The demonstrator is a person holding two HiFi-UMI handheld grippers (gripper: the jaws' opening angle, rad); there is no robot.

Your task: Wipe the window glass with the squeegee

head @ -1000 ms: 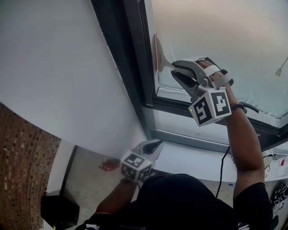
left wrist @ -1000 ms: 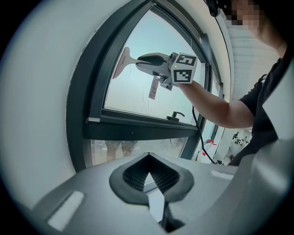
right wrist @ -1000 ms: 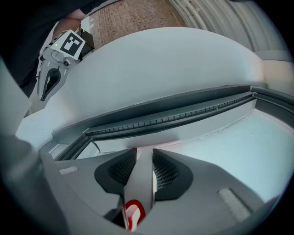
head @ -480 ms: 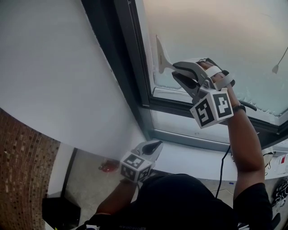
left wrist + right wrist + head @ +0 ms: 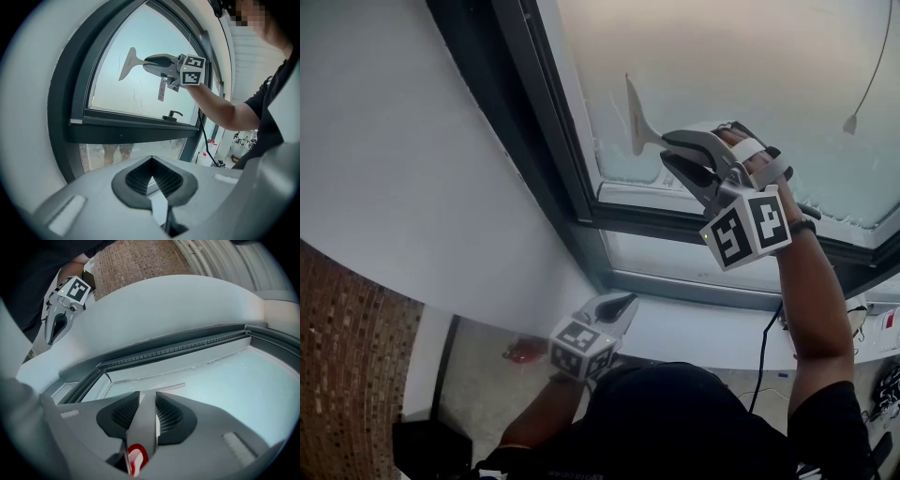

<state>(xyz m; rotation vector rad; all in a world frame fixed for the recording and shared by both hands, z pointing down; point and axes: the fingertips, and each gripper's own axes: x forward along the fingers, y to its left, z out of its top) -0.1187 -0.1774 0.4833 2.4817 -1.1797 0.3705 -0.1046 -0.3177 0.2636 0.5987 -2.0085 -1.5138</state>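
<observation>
"Grey jaws on the right gripper [image 5: 146, 397] — what's in them?"
"The squeegee [image 5: 635, 120], clamped by its handle; its blade lies against the window glass [image 5: 750, 66], near the dark frame [image 5: 546, 141]."
"Left gripper [image 5: 151, 165]?"
"Closed, empty — held low near the sill [image 5: 703, 333]."

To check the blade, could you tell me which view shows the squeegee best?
The left gripper view: the whole squeegee stands out in outline against the bright glass. The head view shows it pale, with less contrast; the right gripper view mostly its clamped handle.
</observation>
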